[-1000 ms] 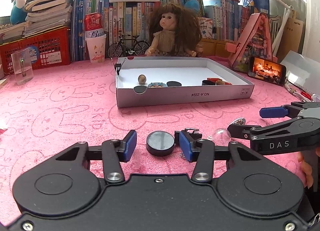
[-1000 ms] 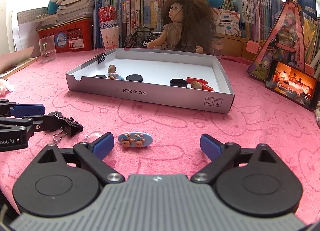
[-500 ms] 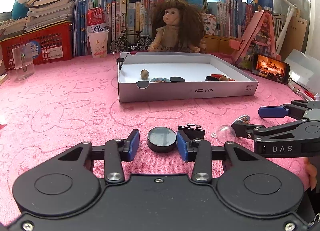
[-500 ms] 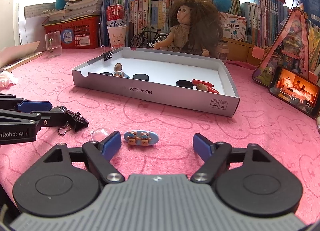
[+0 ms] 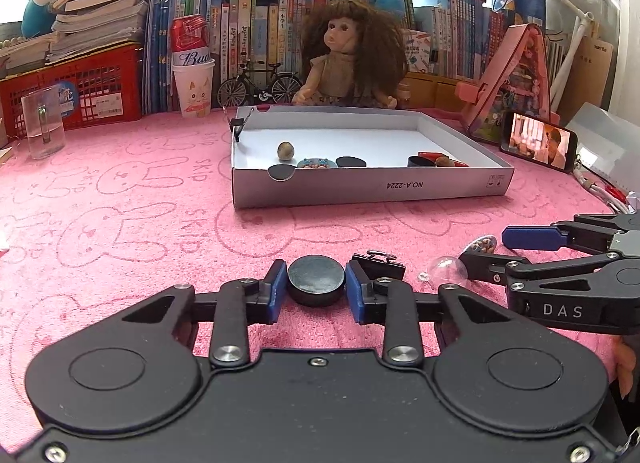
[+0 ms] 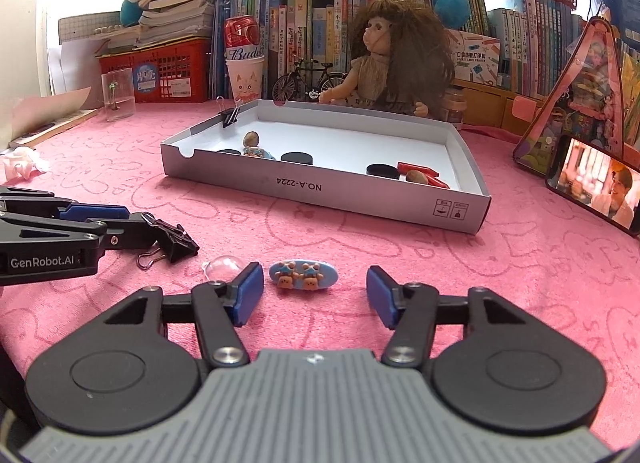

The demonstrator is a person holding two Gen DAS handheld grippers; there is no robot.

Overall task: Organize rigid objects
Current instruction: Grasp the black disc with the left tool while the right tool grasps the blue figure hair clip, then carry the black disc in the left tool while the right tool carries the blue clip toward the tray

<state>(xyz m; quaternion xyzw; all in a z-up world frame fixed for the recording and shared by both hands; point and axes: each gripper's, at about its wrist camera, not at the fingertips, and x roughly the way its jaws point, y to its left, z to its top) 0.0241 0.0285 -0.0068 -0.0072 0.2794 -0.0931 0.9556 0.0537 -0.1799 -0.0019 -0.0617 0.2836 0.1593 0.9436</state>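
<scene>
Two low wrist views side by side, both facing the white box (image 5: 372,185) (image 6: 320,187)

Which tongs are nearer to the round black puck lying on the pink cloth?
Left. The left tongs have just been closing around the round black puck; the right tongs flank a blue oval hair clip.

Black left gripper (image 5: 316,291), grey-topped right gripper (image 6: 315,295), both blue-padded

Black round disc (image 5: 316,280) and blue oval clip (image 6: 303,276) lie flat on pink cloth (image 5: 120,223).
</scene>
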